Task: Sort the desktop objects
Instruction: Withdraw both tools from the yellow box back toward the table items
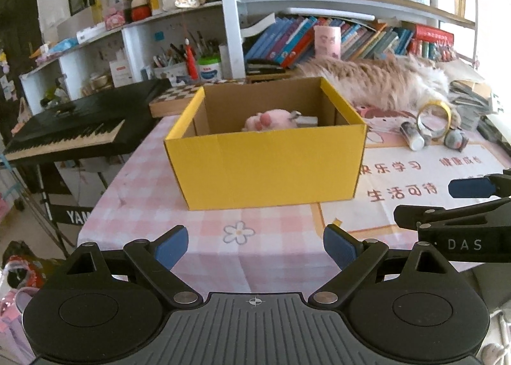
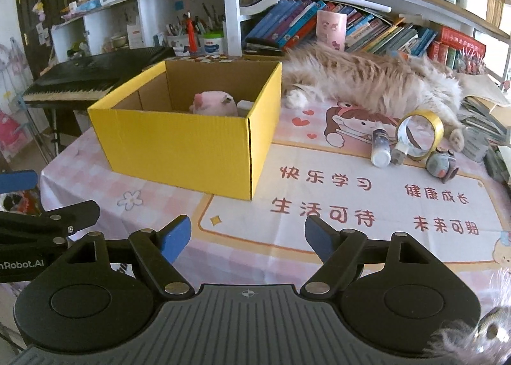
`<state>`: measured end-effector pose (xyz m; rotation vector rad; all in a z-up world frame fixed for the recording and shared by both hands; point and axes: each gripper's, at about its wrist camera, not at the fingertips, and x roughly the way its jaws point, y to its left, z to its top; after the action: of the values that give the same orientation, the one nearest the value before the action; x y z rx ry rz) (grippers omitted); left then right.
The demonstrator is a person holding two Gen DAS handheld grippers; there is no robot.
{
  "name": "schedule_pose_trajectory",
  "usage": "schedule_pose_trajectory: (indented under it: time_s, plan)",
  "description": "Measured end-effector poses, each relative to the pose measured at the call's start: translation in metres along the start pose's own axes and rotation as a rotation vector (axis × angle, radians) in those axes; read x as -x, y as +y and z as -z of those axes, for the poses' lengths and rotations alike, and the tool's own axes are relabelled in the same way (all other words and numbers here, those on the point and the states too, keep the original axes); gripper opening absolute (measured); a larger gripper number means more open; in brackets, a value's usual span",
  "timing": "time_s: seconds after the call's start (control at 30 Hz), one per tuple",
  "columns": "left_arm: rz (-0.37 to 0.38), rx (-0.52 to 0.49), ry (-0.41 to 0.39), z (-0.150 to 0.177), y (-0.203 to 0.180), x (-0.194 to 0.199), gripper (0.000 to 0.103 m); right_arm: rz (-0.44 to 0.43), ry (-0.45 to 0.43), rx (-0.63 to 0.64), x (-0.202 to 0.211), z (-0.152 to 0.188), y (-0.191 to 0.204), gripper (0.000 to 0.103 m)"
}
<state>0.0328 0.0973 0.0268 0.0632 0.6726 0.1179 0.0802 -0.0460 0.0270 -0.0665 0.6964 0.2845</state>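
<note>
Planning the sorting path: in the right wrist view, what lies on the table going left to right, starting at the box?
yellow box → small white bottle → roll of yellow tape → grey round toy
</note>
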Motion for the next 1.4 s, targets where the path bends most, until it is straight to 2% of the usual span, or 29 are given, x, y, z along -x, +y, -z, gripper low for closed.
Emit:
schedule_pose_trajectory:
  time_s: [0.27,0.6,0.93,1.4]
  plan:
    - [0.013,0.000,-0.007,0.009,-0.015,0.003,0.094,0.060,-0.012,0.018,0.012,0.015,-0.005,0.077]
    - [0.112,-0.085,-0.018,0.013,-0.046,0.005,0.094,0.160,-0.010,-0.043,0.029,0.030,-0.026,0.078]
    - [0.190,-0.118,0.012,0.012,-0.068,-0.004,0.094,0.199,0.034,-0.048,0.033,0.043,-0.039,0.078]
    - [0.276,-0.200,0.012,-0.009,-0.127,-0.027,0.094,0.288,0.052,-0.123,0.036,0.048,-0.094,0.078]
